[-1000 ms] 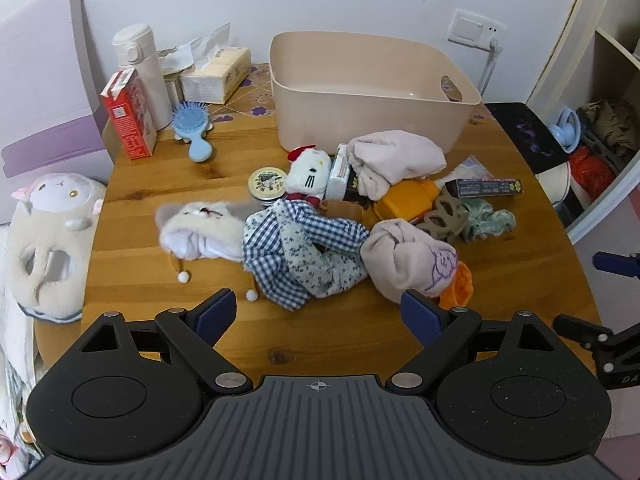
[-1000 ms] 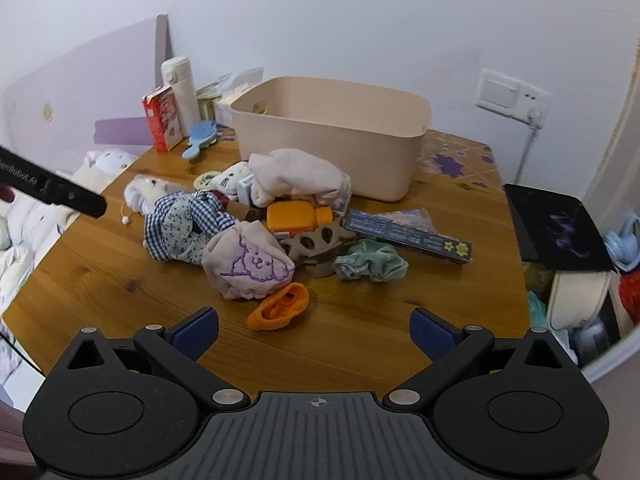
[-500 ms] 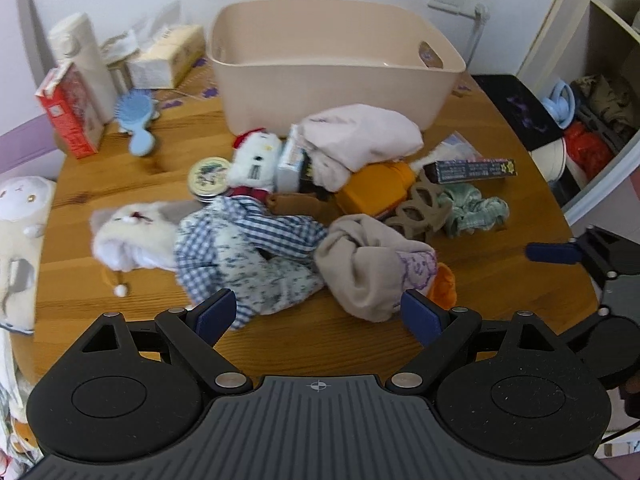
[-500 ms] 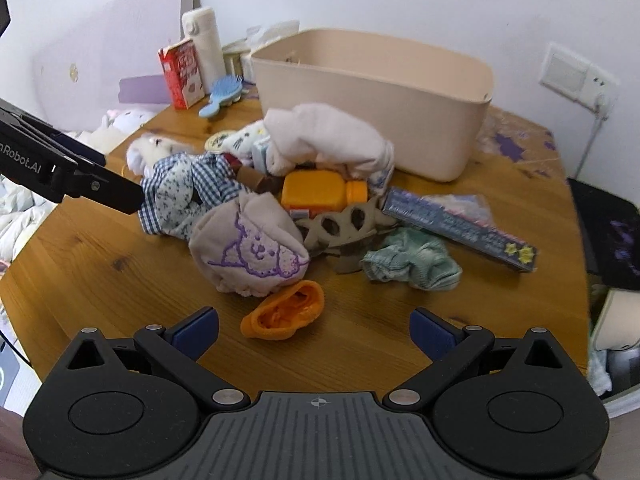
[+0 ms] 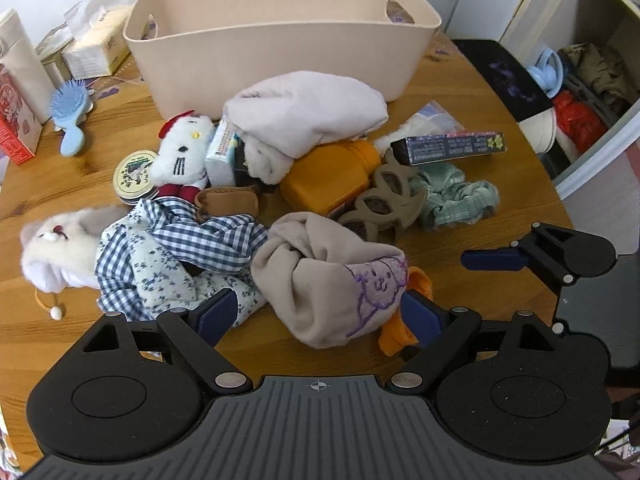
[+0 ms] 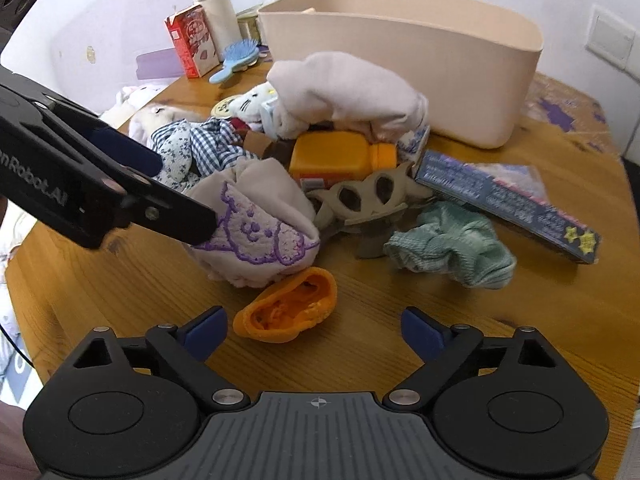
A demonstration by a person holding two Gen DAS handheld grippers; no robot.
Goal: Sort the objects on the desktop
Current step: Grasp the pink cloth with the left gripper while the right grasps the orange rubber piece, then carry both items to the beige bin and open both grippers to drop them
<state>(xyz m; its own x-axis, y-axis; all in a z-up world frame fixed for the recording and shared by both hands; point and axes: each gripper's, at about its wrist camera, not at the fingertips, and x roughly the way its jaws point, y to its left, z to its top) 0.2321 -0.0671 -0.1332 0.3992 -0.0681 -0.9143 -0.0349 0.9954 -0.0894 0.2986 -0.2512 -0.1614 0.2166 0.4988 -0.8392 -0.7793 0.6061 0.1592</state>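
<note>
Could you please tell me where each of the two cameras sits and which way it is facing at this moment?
Left wrist: on the left gripper, angled down at the beige embroidered cloth; own open fingers show, the right gripper enters at right.
Right wrist: on the right gripper, angled down at the orange piece; own open, just-narrowing fingers show, nothing between.
Shared: the beige bin, the orange bottle.

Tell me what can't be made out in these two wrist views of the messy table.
- Beige bin: its floor is hidden by its own front wall in both views.
- Orange bottle: label covered by the pale cloth in the right wrist view.
- Long blue box: print too blurred to read.
- Red carton: cut by the left wrist view's edge.
</note>
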